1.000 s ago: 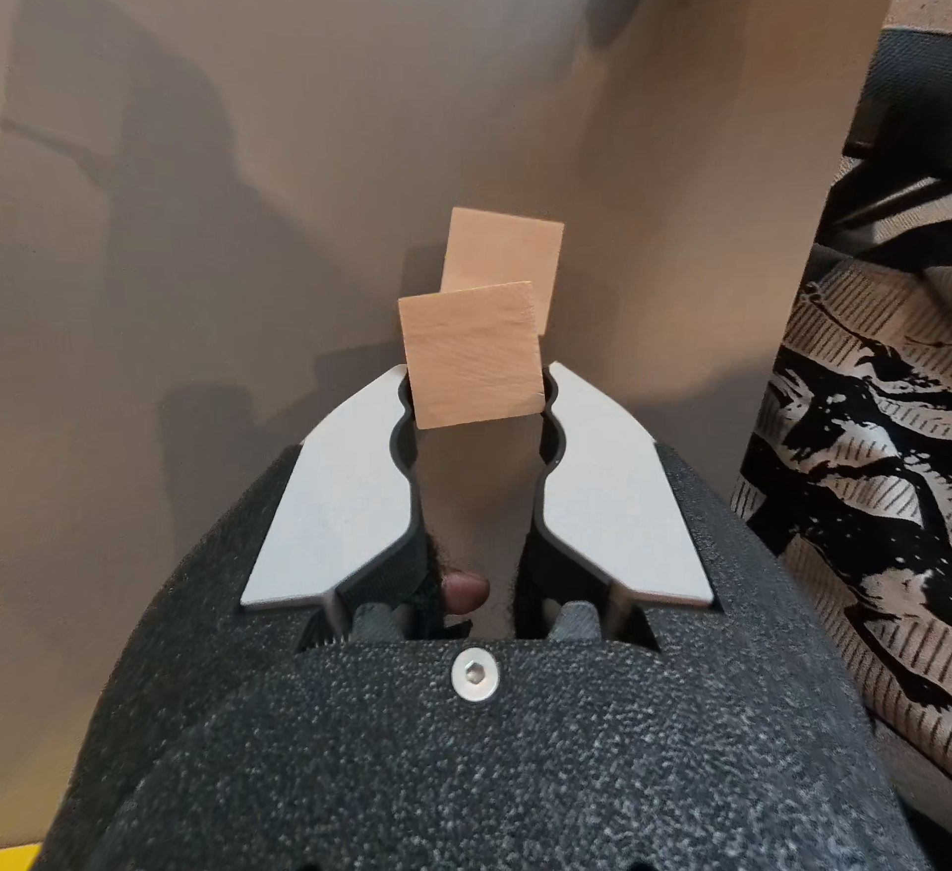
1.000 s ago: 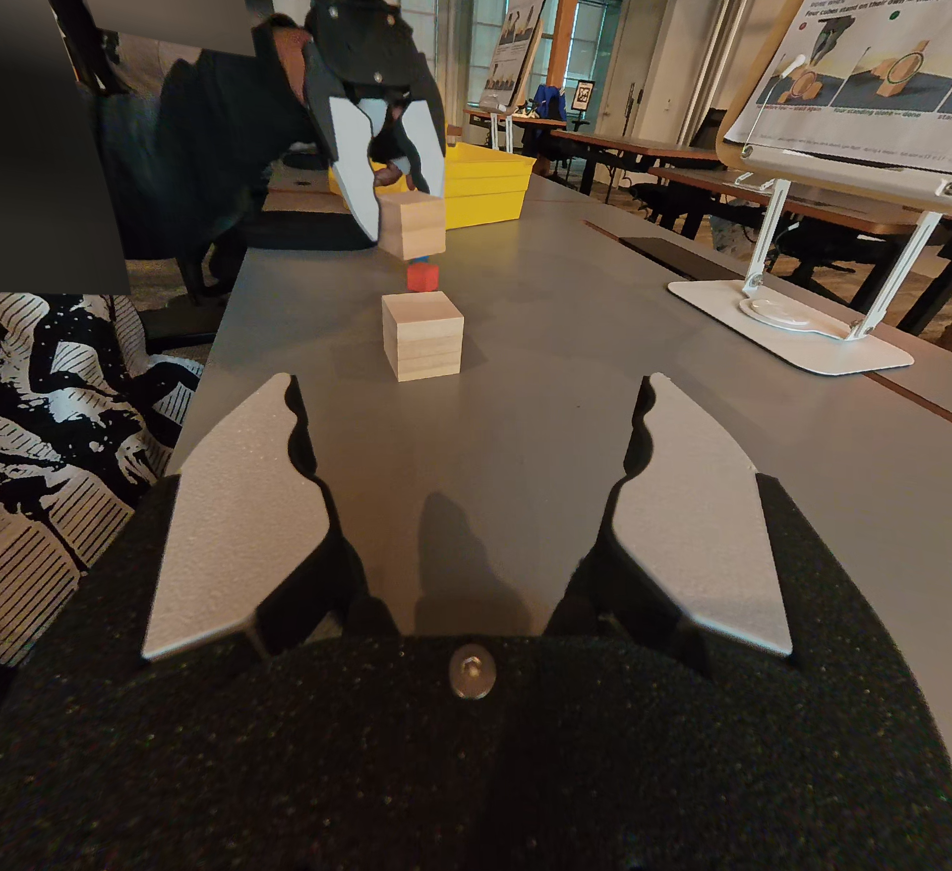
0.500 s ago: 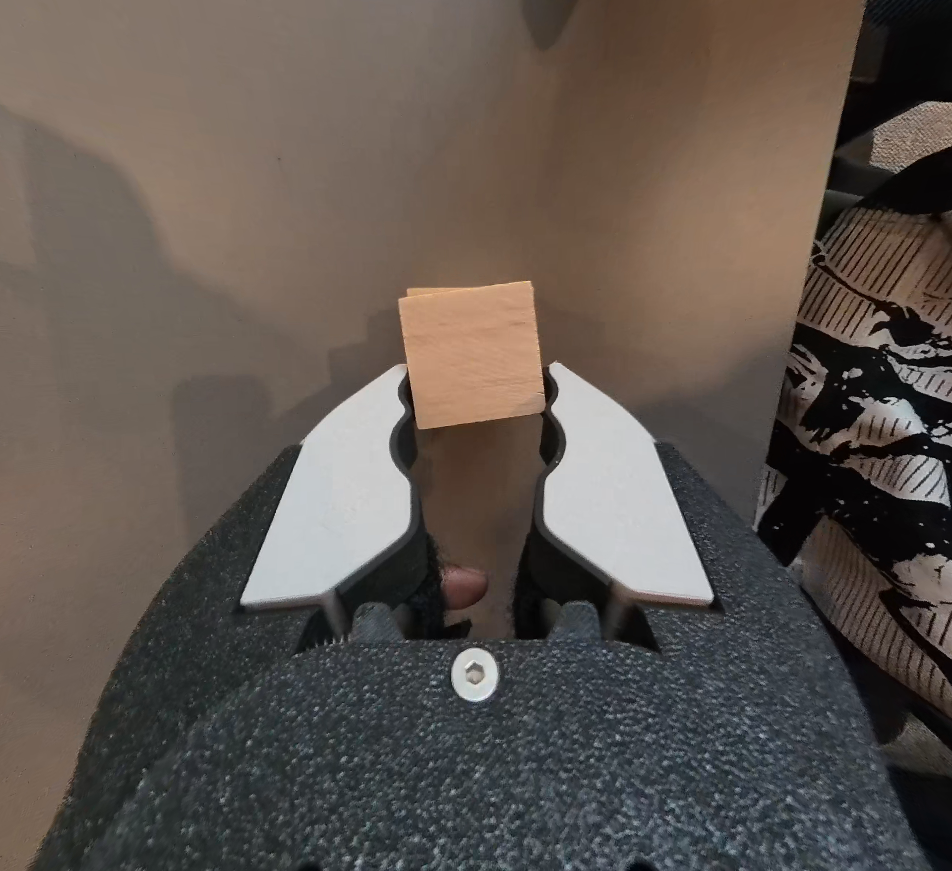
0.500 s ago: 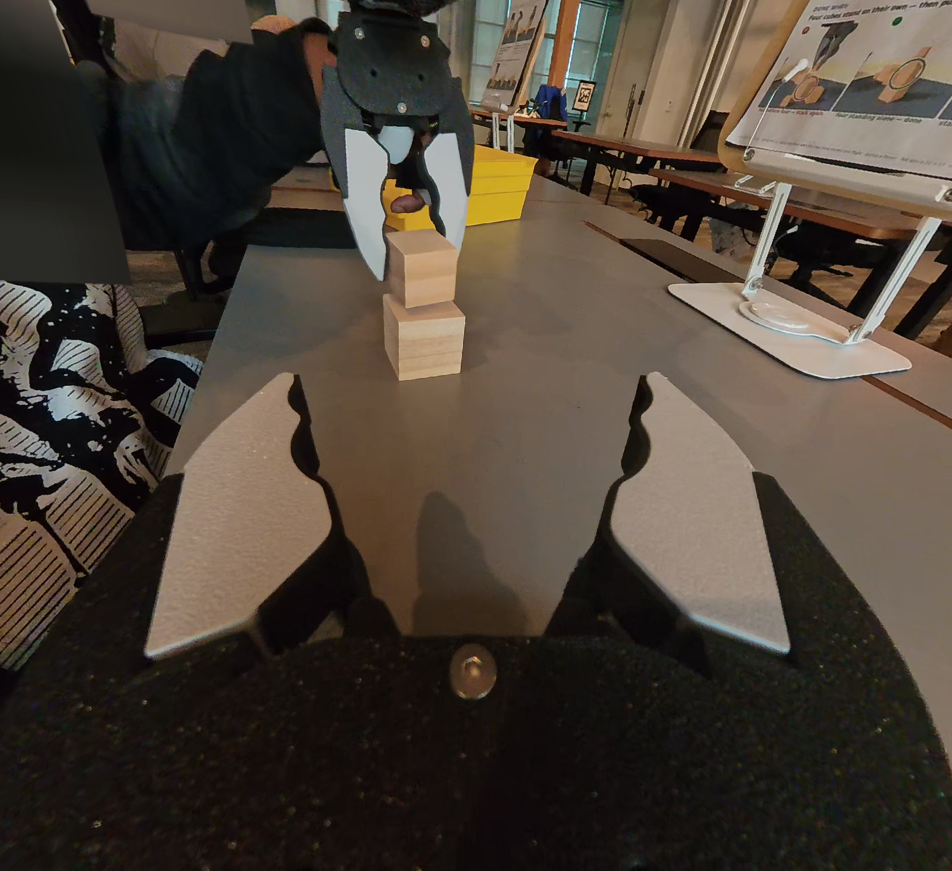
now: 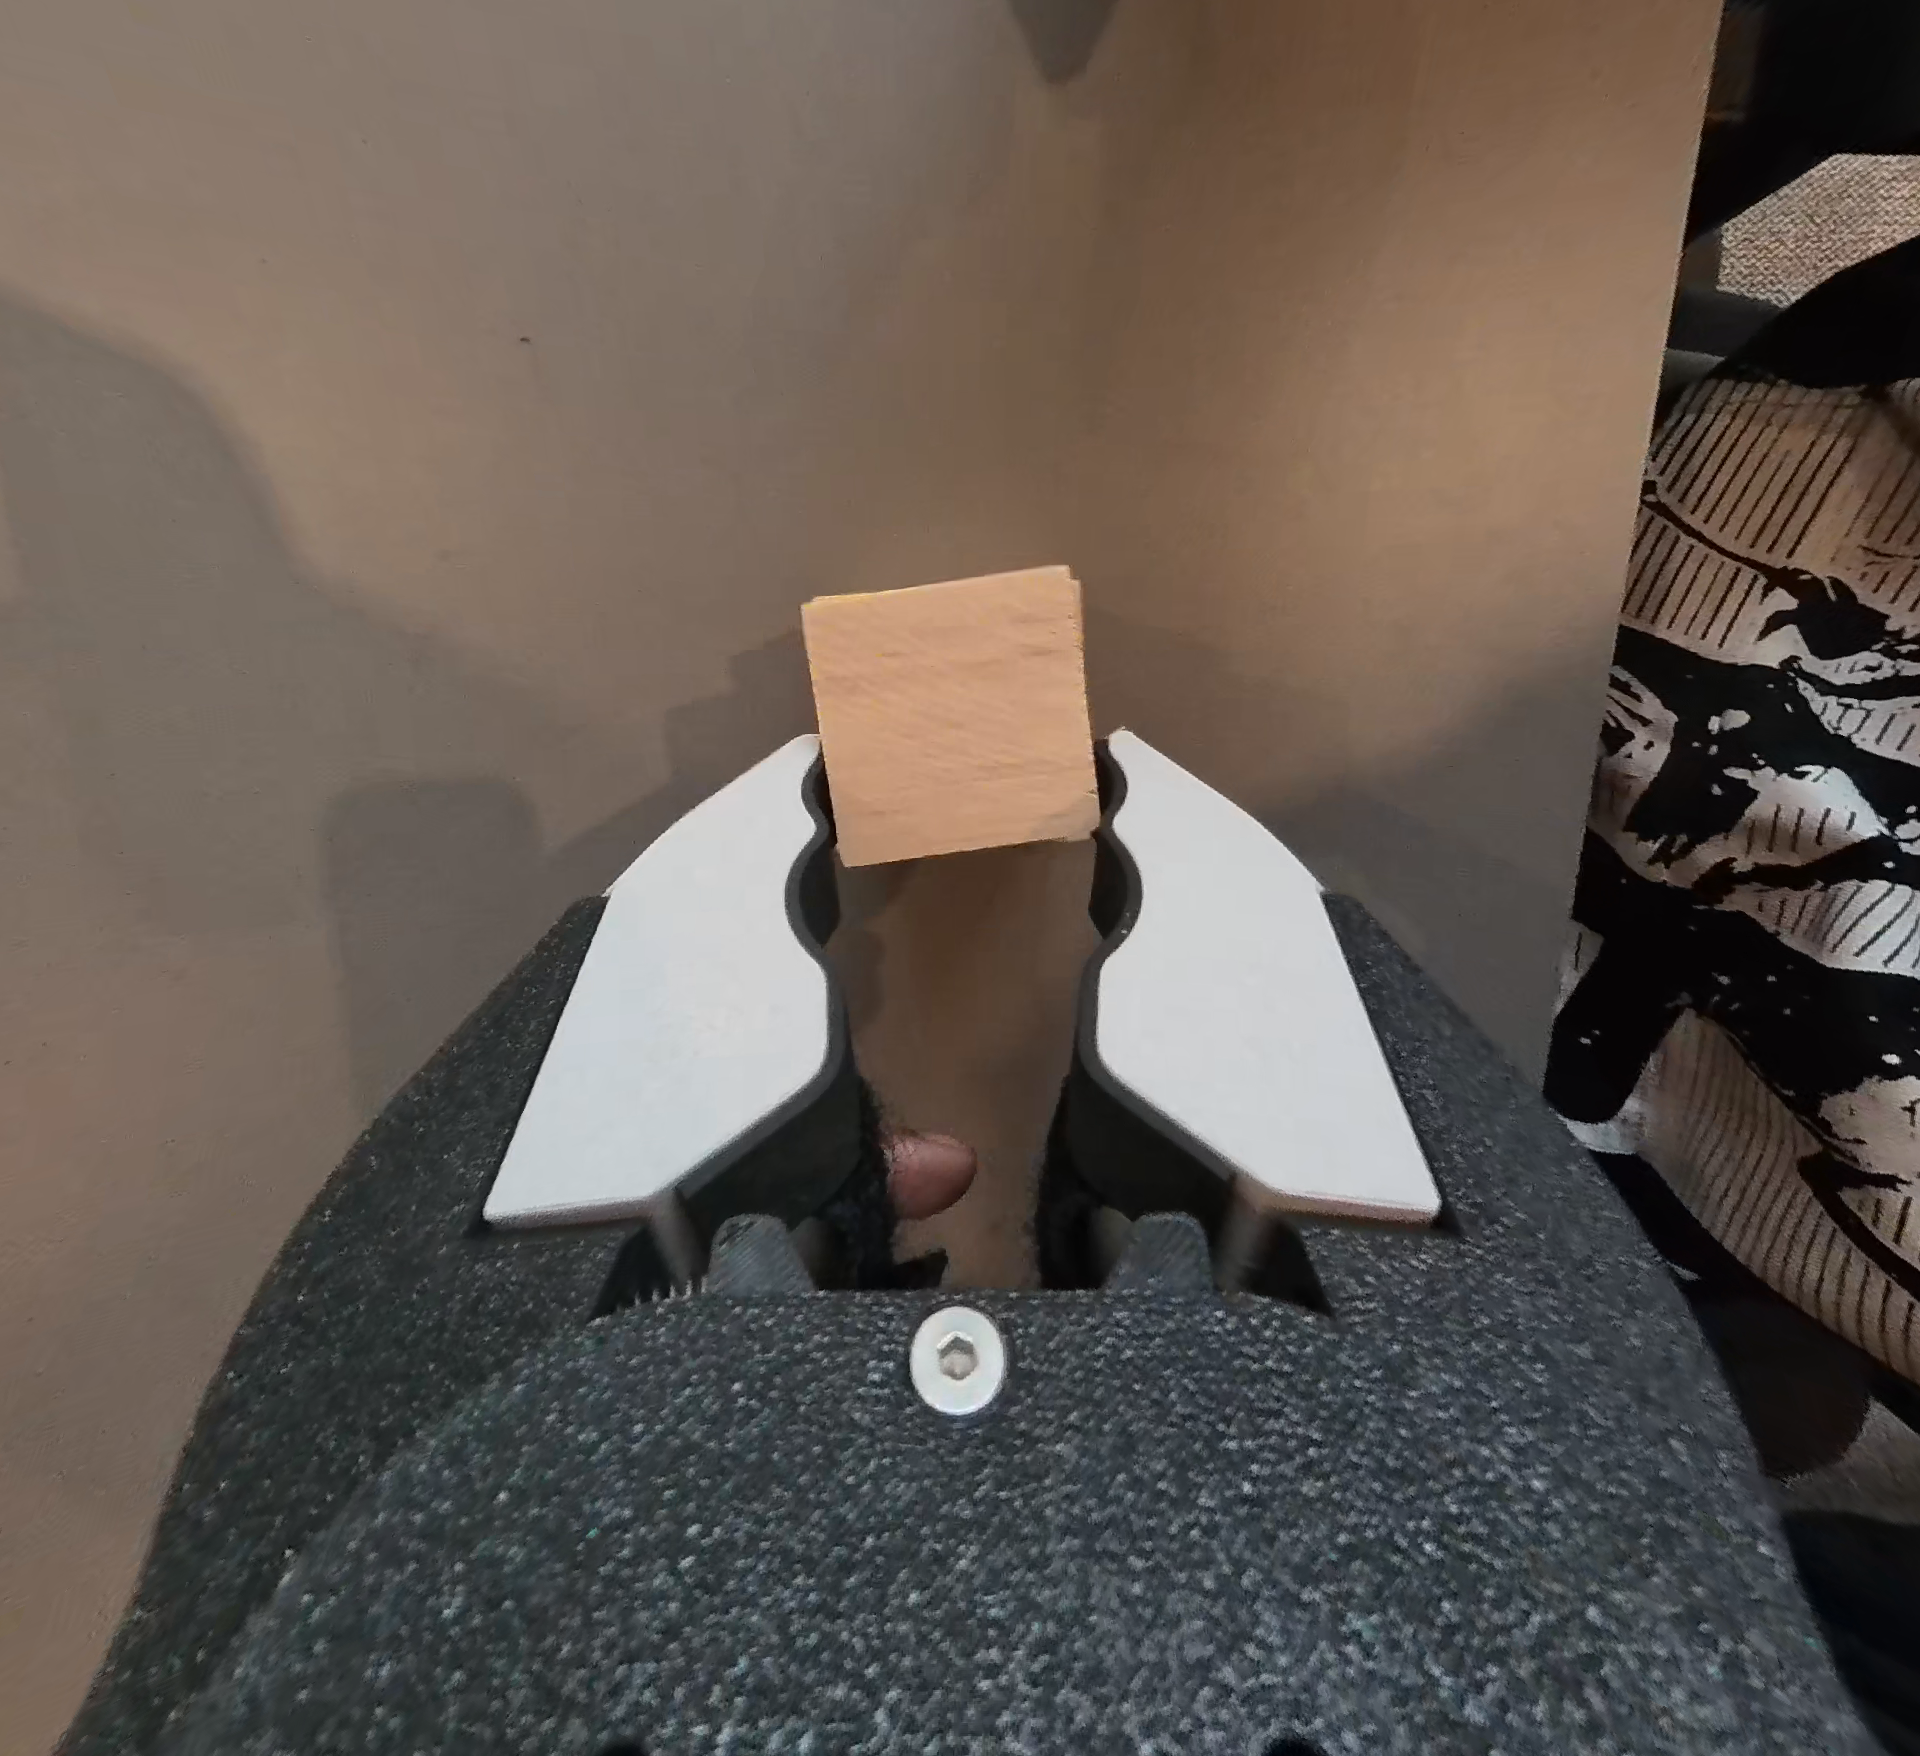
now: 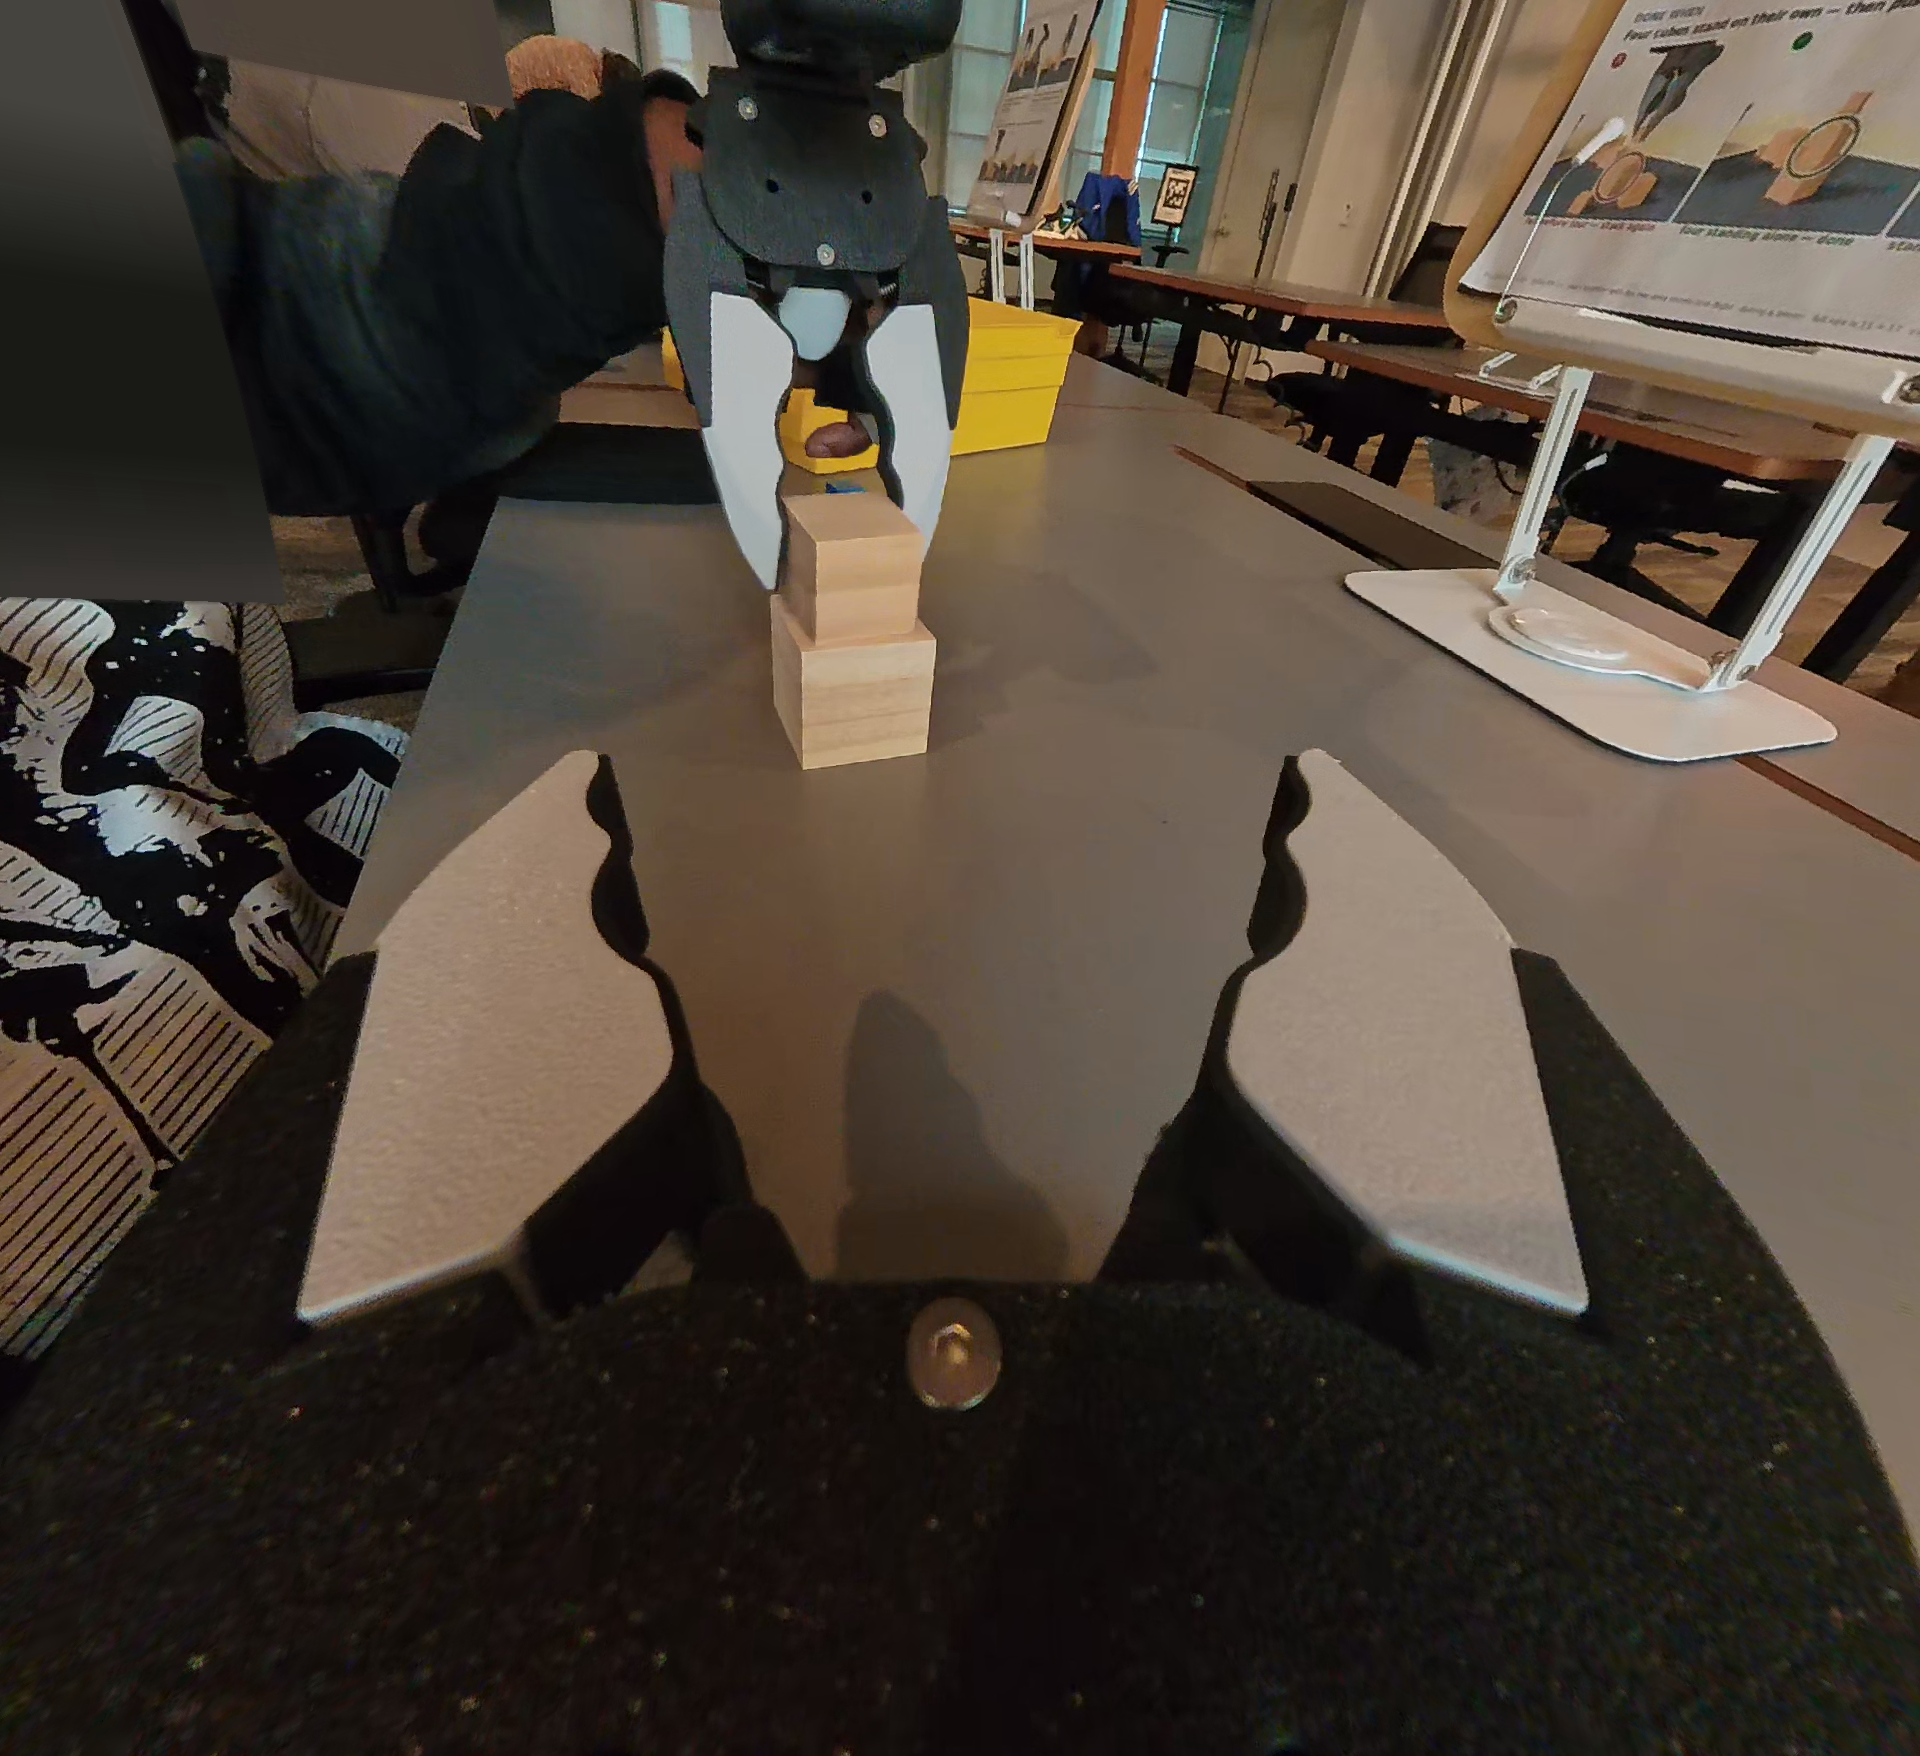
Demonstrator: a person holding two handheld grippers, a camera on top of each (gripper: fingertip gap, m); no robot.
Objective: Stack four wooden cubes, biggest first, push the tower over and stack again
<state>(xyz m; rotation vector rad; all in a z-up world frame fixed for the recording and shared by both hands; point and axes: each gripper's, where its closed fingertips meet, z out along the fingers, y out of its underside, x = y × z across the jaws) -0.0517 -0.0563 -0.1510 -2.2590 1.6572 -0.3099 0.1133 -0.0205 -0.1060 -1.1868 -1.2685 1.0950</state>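
Right wrist view: the second cube [image 6: 854,568] sits on the big cube [image 6: 852,693], which stands on the grey surface [image 6: 1143,771] near its left edge. The upper cube is set slightly toward the far-left corner of the lower one, not centred; whether full face contact exists cannot be told.

The left tongs [image 6: 831,527] point down over the stack and are clenched on the second cube, one finger on each of two opposite side faces. In the left wrist view, the same cube [image 5: 951,714] fills the gap between the fingertips and hides the cube below.

Handling, as a judgement:
- The cubes are plain wood, rigid and probably light. They do not deform under grip.
- The faces are smooth and flat, so a cube may slide if nudged sideways.
- Take hold on two opposite side faces, at mid-height, with the fingers square to the faces. A corner grip risks twisting the cube.
- Release straight outward; a dragging finger can shift the light upper cube.

The right tongs [image 6: 951,875] are released and empty, low over the surface, near the stack. A yellow bin [image 6: 1013,376] stands beyond it.
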